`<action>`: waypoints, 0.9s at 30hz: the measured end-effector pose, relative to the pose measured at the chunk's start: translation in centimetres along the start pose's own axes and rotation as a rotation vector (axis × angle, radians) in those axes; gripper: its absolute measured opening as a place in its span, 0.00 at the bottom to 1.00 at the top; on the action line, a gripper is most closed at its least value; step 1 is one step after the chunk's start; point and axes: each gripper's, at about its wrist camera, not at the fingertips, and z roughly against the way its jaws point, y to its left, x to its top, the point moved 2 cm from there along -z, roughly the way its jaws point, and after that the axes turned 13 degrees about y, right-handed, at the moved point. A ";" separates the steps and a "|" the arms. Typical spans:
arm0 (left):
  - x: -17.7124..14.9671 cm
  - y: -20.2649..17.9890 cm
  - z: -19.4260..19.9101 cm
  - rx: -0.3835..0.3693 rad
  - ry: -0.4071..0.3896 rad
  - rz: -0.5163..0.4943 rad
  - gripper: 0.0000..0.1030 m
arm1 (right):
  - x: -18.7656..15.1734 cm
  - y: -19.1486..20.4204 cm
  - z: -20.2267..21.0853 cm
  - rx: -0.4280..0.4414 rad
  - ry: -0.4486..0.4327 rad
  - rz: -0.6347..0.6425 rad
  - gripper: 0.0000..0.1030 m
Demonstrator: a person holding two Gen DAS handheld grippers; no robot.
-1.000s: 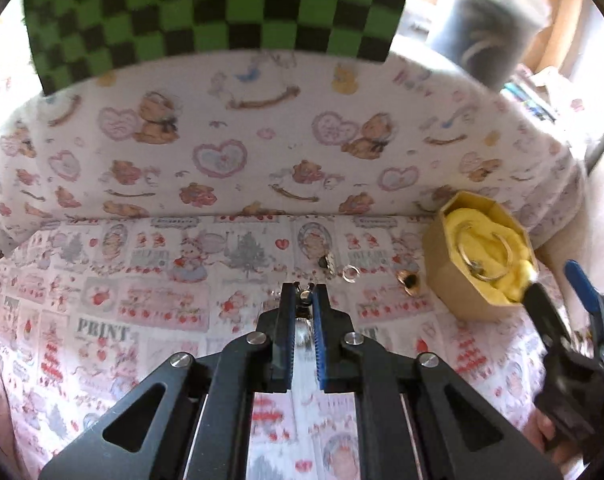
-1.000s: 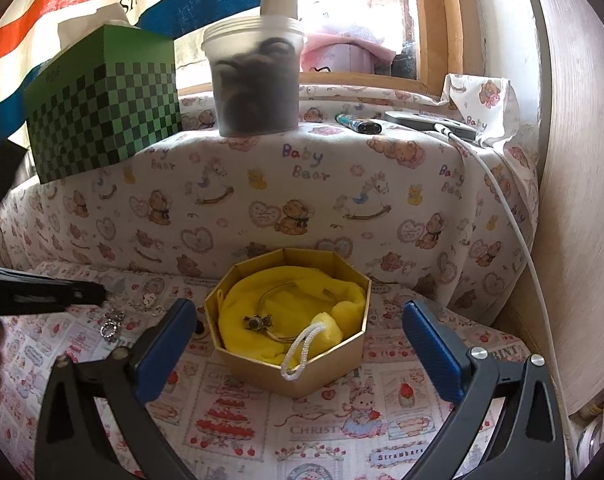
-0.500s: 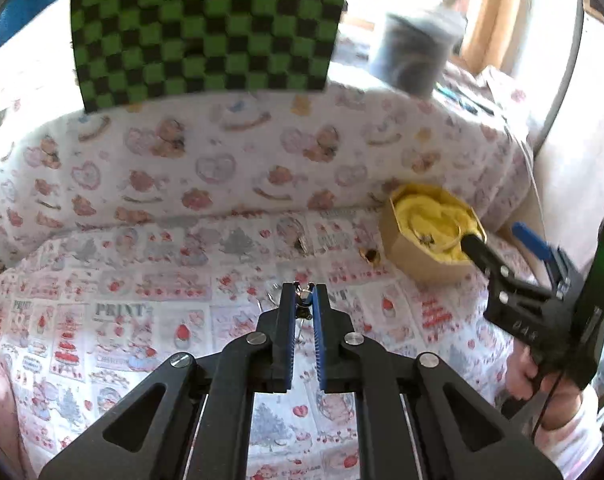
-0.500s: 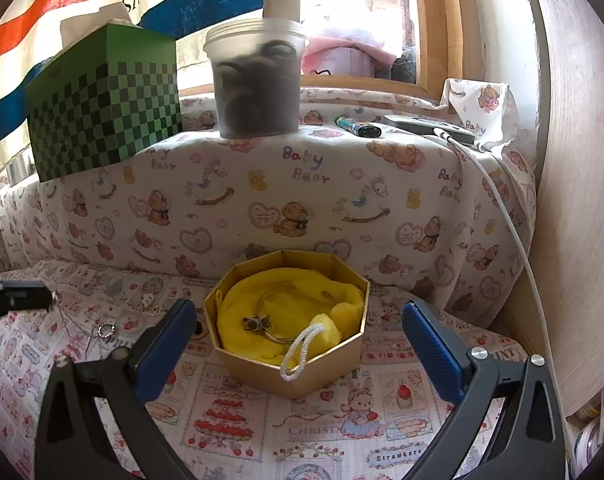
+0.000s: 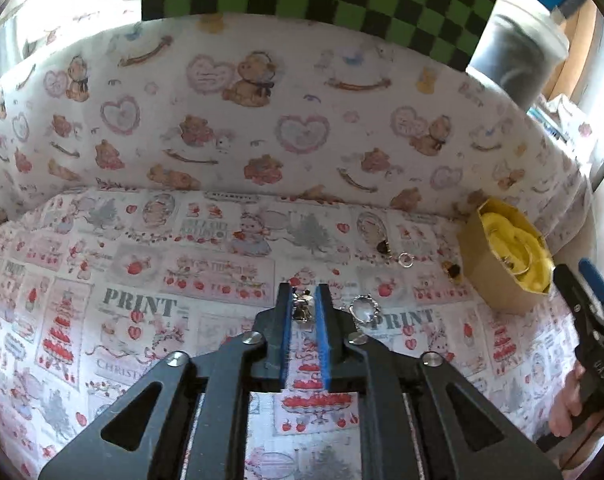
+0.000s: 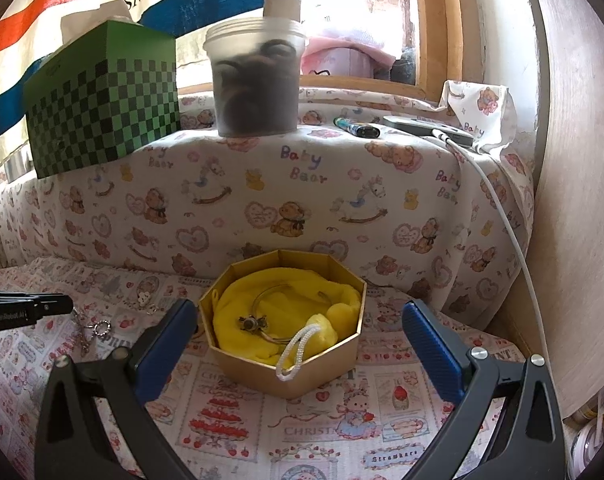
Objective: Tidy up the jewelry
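My left gripper (image 5: 302,304) hovers low over the printed cloth. Its jaws are opening, and a small silver charm piece (image 5: 303,307) sits loose between the blue pads. In the right wrist view a thin chain (image 6: 84,336) hangs under the left gripper (image 6: 68,306). A round silver pendant (image 5: 363,308), a silver ring (image 5: 405,259) and two dark beads lie on the cloth nearby. The gold octagonal box (image 6: 286,376) holds a yellow pouch (image 6: 262,300) and a bangle (image 6: 258,324). My right gripper (image 6: 298,308) stands wide open, its fingers on either side of the box.
On the raised ledge behind stand a green checkered box (image 6: 102,120) and a plastic tub (image 6: 258,80). A lighter (image 6: 355,128) and a phone with a white cable (image 6: 425,128) lie there too. A wooden panel (image 6: 573,200) closes off the right side.
The left gripper pulled back from the cloth, then came down close over it again. Its jaws have parted a little around the silver piece. The right gripper has stayed still.
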 end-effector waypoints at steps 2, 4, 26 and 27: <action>0.1 0.1 0.0 -0.009 -0.009 0.006 0.24 | 0.0 -0.1 -0.1 0.002 0.004 -0.004 1.00; 0.2 0.4 -0.2 -0.006 -0.014 0.018 0.26 | 0.0 -0.2 -0.2 0.006 0.008 -0.011 1.00; 1.0 0.9 -2.1 -0.046 0.058 0.025 0.11 | 0.0 -0.2 -0.3 -0.002 0.015 -0.018 1.00; 1.0 1.0 -2.1 -0.049 0.059 0.027 0.11 | 0.0 -0.2 -0.3 -0.001 0.016 -0.017 1.00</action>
